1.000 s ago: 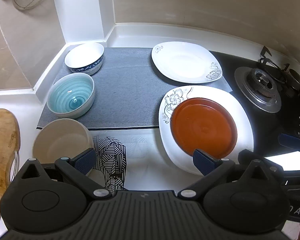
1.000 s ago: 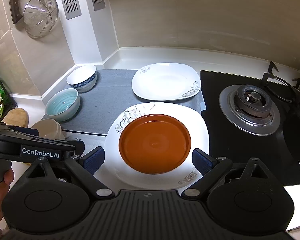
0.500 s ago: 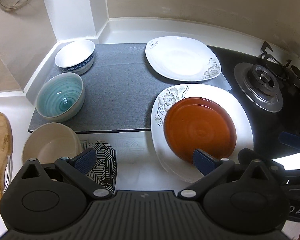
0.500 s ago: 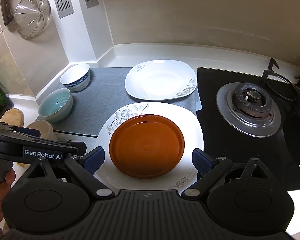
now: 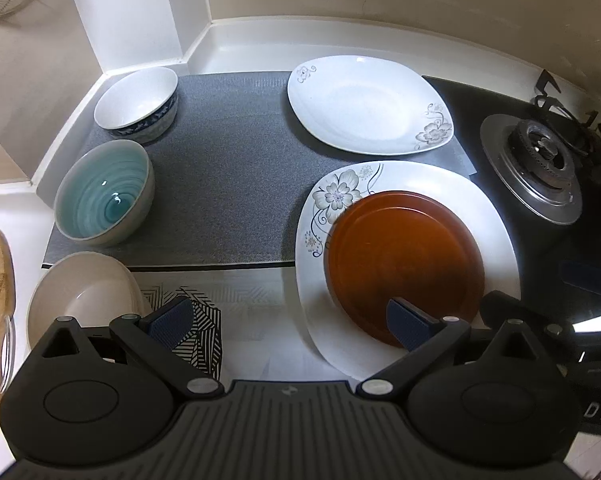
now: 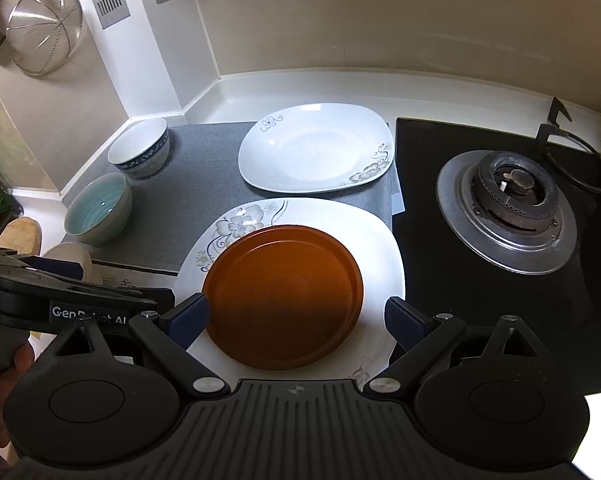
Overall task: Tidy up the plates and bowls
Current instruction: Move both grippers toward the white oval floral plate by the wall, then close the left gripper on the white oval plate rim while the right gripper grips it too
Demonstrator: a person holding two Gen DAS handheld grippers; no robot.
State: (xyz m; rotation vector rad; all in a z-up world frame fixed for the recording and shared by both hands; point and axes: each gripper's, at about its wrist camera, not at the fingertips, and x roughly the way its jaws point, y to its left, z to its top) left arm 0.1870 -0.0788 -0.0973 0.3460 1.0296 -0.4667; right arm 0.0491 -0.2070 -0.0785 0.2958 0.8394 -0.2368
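Between the right tongs' fingers: orange plate [image 6: 282,296], resting on the near floral plate [image 6: 380,248], untouched.
Right gripper [image 6: 298,320]: spread wide, empty.
Left gripper [image 5: 290,320]: spread wide, empty; its right finger hangs over the orange plate's near edge.
Far floral plate [image 5: 368,104]: on the grey mat [image 5: 228,184], just behind the stack.
Bowls: white-blue bowl [image 5: 138,104], teal bowl [image 5: 104,192], beige bowl [image 5: 80,300], lined along the mat's left.
Right of stack: gas burner [image 6: 508,204].

The left gripper [image 6: 60,276] reads "GenRobot.AI" on its side.
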